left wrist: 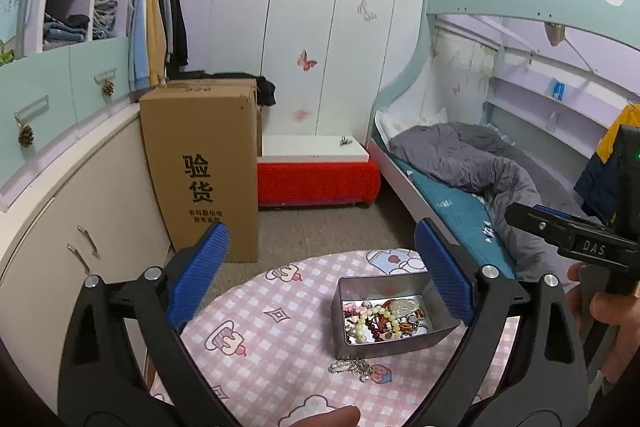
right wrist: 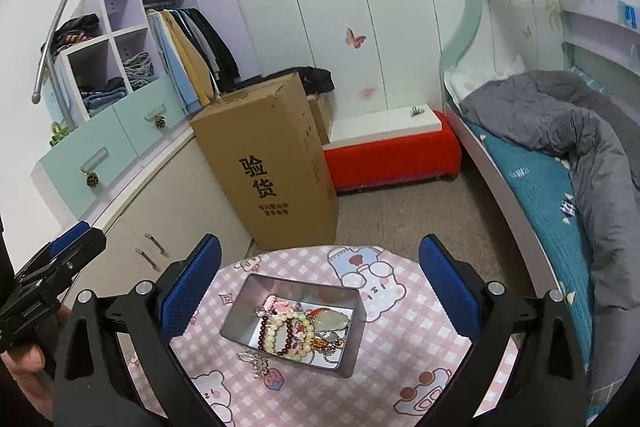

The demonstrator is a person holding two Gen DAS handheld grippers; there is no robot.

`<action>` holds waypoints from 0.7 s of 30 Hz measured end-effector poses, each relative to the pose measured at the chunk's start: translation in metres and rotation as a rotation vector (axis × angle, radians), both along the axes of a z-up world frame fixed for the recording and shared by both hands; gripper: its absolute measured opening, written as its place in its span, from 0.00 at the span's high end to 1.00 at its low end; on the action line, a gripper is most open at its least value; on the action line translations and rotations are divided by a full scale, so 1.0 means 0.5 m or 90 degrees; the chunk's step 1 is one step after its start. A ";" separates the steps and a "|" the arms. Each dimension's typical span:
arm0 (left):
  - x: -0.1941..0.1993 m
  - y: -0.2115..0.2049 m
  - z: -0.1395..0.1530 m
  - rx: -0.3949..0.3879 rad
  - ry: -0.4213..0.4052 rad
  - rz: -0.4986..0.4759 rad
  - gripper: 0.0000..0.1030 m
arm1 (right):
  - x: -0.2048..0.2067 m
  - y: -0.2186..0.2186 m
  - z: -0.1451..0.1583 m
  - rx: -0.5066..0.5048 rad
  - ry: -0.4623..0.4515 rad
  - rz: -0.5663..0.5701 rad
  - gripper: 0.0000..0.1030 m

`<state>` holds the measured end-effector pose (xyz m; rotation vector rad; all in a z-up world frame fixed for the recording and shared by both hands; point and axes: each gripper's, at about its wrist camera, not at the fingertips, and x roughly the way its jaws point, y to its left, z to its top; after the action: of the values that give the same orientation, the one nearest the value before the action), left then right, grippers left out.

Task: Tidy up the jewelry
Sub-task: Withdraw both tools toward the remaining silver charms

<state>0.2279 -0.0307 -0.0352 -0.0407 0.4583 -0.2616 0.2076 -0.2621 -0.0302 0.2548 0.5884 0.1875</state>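
On table: open rectangular metal tin (right wrist: 344, 359) gathers bead bracelets (right wrist: 288, 331).
Beside tin: silver chain (right wrist: 256, 363) seemingly draped outside, unsorted.
Left gripper (left wrist: 320, 279): released, empty.
Right gripper (right wrist: 320, 291): released, empty.

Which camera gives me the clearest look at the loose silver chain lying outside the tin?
The left wrist view: the silver chain lies fully visible on the tablecloth, apart from the tin. In the right wrist view the silver chain sits tight against the tin's corner, harder to separate.

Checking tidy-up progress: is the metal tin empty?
No. The rectangular silver metal tin holds bead bracelets; one silver chain lies outside.
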 end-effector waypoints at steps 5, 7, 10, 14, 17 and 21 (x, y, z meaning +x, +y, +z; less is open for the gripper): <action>-0.036 0.009 0.018 0.005 -0.024 0.008 0.09 | -0.022 0.011 0.026 -0.009 -0.024 0.003 0.08; -0.046 0.012 0.022 0.003 -0.027 0.011 0.09 | -0.034 0.016 0.036 -0.015 -0.034 0.004 0.08; -0.058 0.017 0.018 0.001 -0.027 0.014 0.09 | -0.051 0.027 0.048 -0.027 -0.046 0.006 0.08; -0.066 0.020 0.003 0.009 -0.016 0.016 0.09 | -0.076 0.041 0.050 -0.040 -0.056 0.016 0.08; -0.073 0.027 -0.012 0.005 -0.006 0.018 0.09 | -0.090 0.046 0.047 -0.042 -0.052 0.025 0.08; -0.082 0.032 -0.032 0.002 0.005 0.021 0.09 | -0.114 0.059 0.036 -0.045 -0.048 0.038 0.08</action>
<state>0.1870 -0.0145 -0.0510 -0.0462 0.4662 -0.2288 0.1504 -0.2329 -0.0120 0.1608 0.5267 0.2328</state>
